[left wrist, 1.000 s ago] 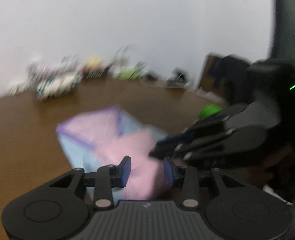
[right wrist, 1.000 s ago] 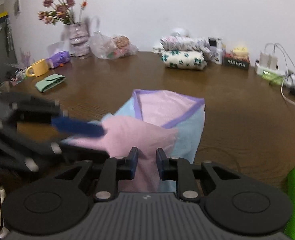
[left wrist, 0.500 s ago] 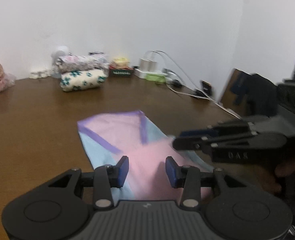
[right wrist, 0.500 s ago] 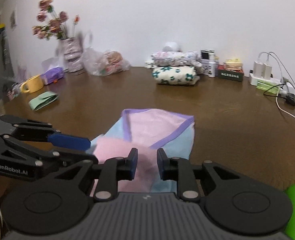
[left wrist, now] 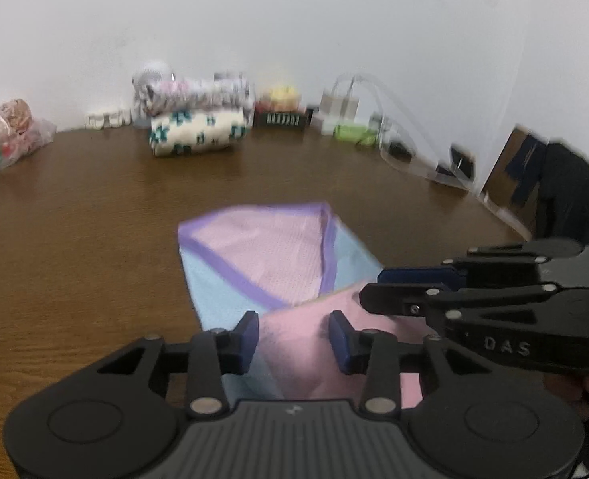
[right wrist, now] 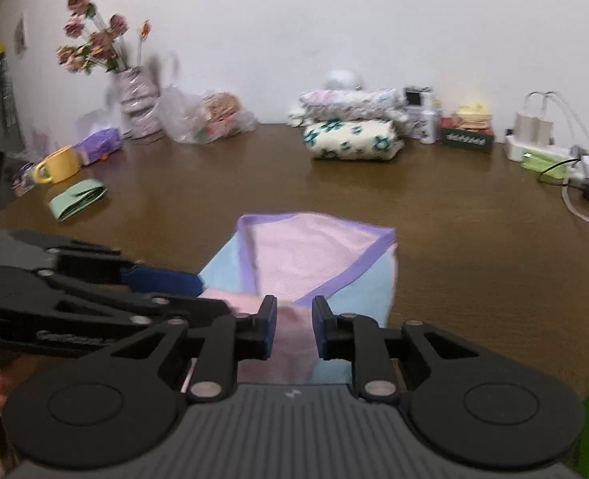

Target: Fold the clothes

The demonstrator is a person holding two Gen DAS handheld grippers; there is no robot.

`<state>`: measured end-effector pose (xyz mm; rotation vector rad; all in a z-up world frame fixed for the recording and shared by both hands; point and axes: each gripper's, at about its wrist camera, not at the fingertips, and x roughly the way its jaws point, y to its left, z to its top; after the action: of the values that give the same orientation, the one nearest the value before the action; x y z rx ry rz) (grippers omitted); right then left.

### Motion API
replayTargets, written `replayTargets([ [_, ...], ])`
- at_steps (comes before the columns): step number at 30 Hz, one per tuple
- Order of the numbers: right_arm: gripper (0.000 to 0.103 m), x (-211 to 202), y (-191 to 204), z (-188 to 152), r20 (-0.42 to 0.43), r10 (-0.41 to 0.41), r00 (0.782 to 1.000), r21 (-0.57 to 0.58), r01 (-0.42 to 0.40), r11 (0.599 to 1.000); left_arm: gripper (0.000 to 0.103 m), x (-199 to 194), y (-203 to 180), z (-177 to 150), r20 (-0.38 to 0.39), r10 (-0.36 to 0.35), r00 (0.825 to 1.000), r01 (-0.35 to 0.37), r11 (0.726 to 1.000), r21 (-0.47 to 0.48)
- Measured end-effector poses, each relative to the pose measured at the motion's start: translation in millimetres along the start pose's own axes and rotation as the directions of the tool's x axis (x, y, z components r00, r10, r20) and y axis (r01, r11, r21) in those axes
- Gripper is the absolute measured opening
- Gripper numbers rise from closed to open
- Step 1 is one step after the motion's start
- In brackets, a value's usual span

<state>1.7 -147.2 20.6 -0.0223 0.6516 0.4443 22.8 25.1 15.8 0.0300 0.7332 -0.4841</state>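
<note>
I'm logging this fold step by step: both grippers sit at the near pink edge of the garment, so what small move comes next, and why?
Probably carry the pink fold forward over the purple-trimmed pink and blue garment; the left gripper and right gripper both straddle its near edge, and the far half lies flat.

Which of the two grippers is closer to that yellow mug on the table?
Left. The yellow mug sits far off on the left gripper side; the right gripper is further from it, over the pink cloth.
</note>
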Motion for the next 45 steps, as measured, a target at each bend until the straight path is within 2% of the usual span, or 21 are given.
replayTargets([
  [5, 0.021, 6.6, -1.7, -7.1, -0.01, -0.004, 1.0, 0.026, 0.004, 1.0, 0.042, -2.7, 1.2, -3.2, 0.002, 0.002, 1.0, -0.002, 1.0, -0.009],
  [8, 0.021, -10.9, 1.1, -7.3, 0.006, -0.018, 1.0, 0.01, 0.018, 1.0, 0.043, -21.9, 3.7, -3.7, 0.025, 0.012, 1.0, -0.012, 1.0, 0.0],
  [11, 0.022, -33.9, -1.7, -14.0, 0.042, 0.007, 0.999, -0.007, -0.007, 1.0, 0.057, -49.5, 5.6, -10.0, 0.075, 0.001, 0.997, -0.002, 1.0, 0.009],
  [14, 0.022, -42.2, -8.3, -16.6, 0.044, 0.006, 0.999, 0.017, -0.007, 1.0, 0.057, -56.3, -0.4, -13.1, 0.092, -0.024, 0.995, 0.022, 0.999, 0.03],
  [20, 0.022, -26.1, -1.0, -13.3, 0.036, 0.02, 0.999, -0.005, -0.02, 1.0, 0.056, -32.2, -15.2, -16.5, 0.026, 0.02, 0.999, -0.022, 0.998, 0.053],
  [22, 0.022, -15.1, 2.7, -15.0, -0.011, -0.002, 1.0, -0.016, 0.002, 1.0, 0.056, -28.7, -10.3, -18.4, 0.01, 0.005, 1.0, -0.005, 1.0, 0.024],
  [27, 0.029, -14.3, -1.6, -18.9, -0.019, -0.008, 1.0, 0.011, 0.008, 1.0, 0.058, -23.2, 7.5, -21.5, -0.012, -0.065, 0.998, 0.064, 0.996, -0.057],
  [31, 0.03, -14.8, -5.4, -20.1, -0.025, -0.009, 1.0, 0.033, 0.01, 0.999, 0.058, -23.5, 5.3, -17.6, -0.019, -0.057, 0.998, 0.056, 0.998, -0.042],
  [34, 0.03, -22.1, -4.1, -10.6, -0.009, -0.021, 1.0, 0.018, 0.022, 1.0, 0.059, -34.8, 7.6, -2.4, 0.018, -0.008, 1.0, 0.008, 1.0, -0.014],
  [36, 0.033, -26.7, -5.5, 1.6, 0.018, -0.039, 0.999, 0.008, 0.039, 0.999, 0.07, -34.8, 13.5, 15.8, 0.039, 0.066, 0.997, -0.066, 0.998, 0.001],
  [37, 0.034, -26.8, -8.3, 10.2, 0.03, -0.055, 0.998, 0.012, 0.055, 0.998, 0.07, -33.9, 16.7, 25.5, 0.048, 0.105, 0.993, -0.106, 0.994, 0.009],
  [39, 0.037, -19.2, -17.6, 28.8, 0.031, -0.076, 0.997, 0.056, 0.074, 0.996, 0.07, -20.5, 27.2, 47.8, 0.048, 0.163, 0.985, -0.163, 0.987, 0.002],
  [41, 0.038, -1.1, -32.3, 47.6, -0.006, -0.075, 0.997, 0.138, 0.075, 0.988, 0.07, 1.1, 41.4, 67.5, 0.033, 0.183, 0.983, -0.181, 0.982, -0.045],
  [43, 0.038, 23.3, -47.5, 64.2, -0.046, -0.083, 0.996, 0.221, 0.091, 0.971, 0.065, 21.3, 49.7, 79.4, -0.007, 0.225, 0.974, -0.225, 0.971, -0.083],
  [45, 0.038, 43.3, -55.8, 70.9, -0.077, -0.104, 0.992, 0.249, 0.12, 0.961, 0.06, 34.8, 52.2, 83.6, -0.032, 0.246, 0.969, -0.248, 0.965, -0.083],
])
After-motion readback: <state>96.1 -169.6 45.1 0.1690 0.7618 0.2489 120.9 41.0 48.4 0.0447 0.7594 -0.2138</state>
